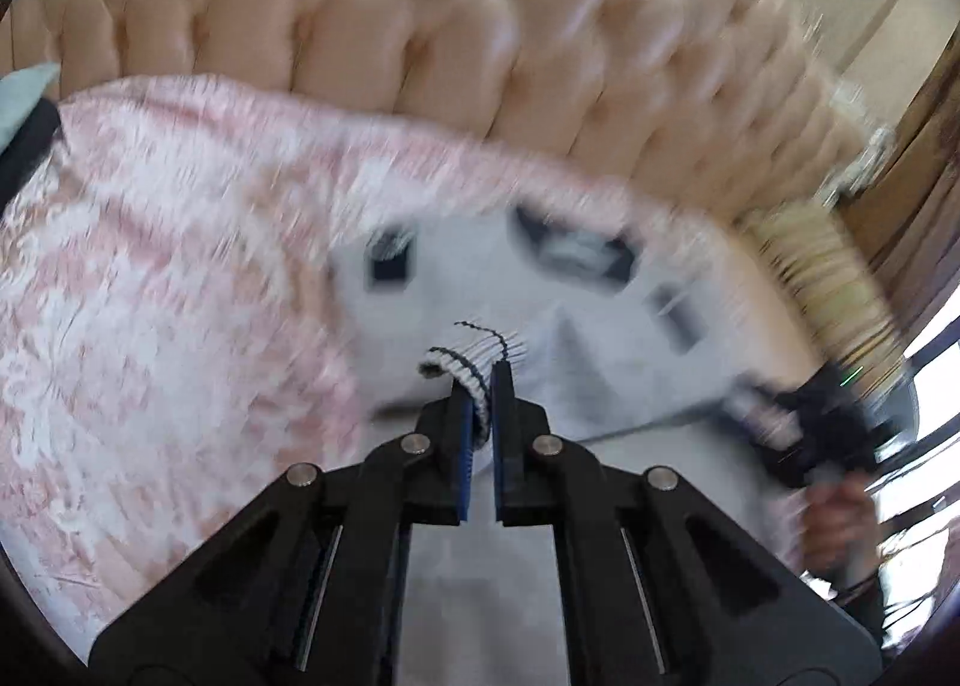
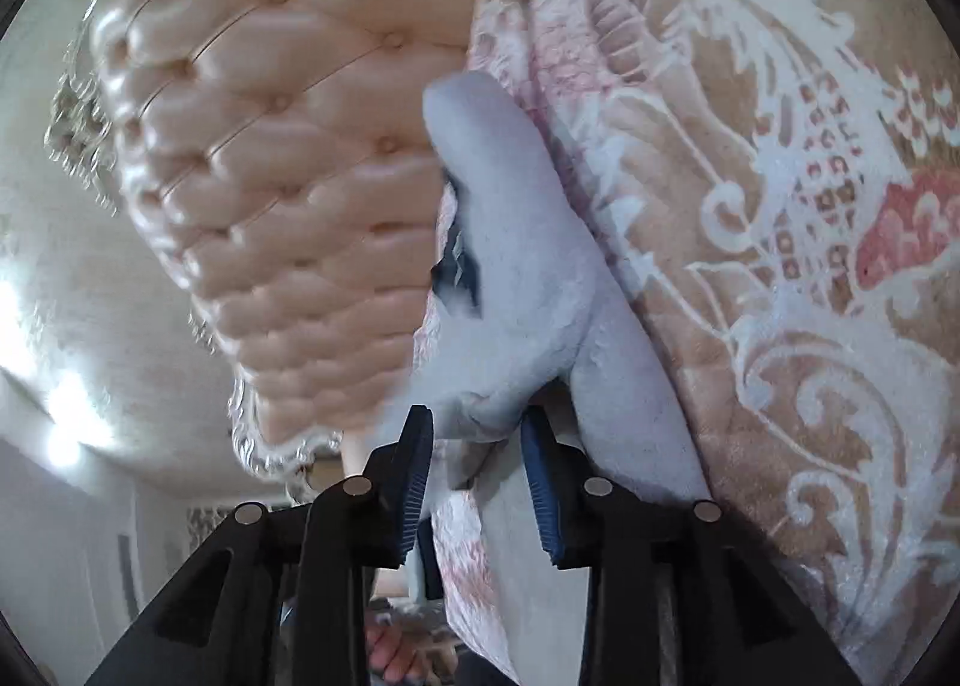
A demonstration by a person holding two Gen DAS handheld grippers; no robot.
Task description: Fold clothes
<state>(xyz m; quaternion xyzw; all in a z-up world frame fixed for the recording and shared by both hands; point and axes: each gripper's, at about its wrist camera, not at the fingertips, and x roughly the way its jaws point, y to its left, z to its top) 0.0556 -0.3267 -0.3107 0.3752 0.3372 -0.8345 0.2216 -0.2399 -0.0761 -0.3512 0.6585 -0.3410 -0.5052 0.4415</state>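
Note:
A white garment (image 1: 480,278) with dark square patches lies on a pink and white patterned bedspread (image 1: 150,296). My left gripper (image 1: 480,380) is shut on its ribbed, dark-striped cuff (image 1: 468,353) and holds it up. The right gripper (image 1: 798,422) shows blurred at the garment's right edge in the left wrist view. In the right wrist view my right gripper (image 2: 477,428) holds a bunched fold of the white garment (image 2: 516,278) between its fingers, jaws partly apart around the cloth.
A tufted peach headboard (image 1: 450,14) stands behind the bed and also fills the left of the right wrist view (image 2: 288,176). A teal cloth (image 1: 24,98) lies at the far left. A window (image 1: 936,374) is at the right.

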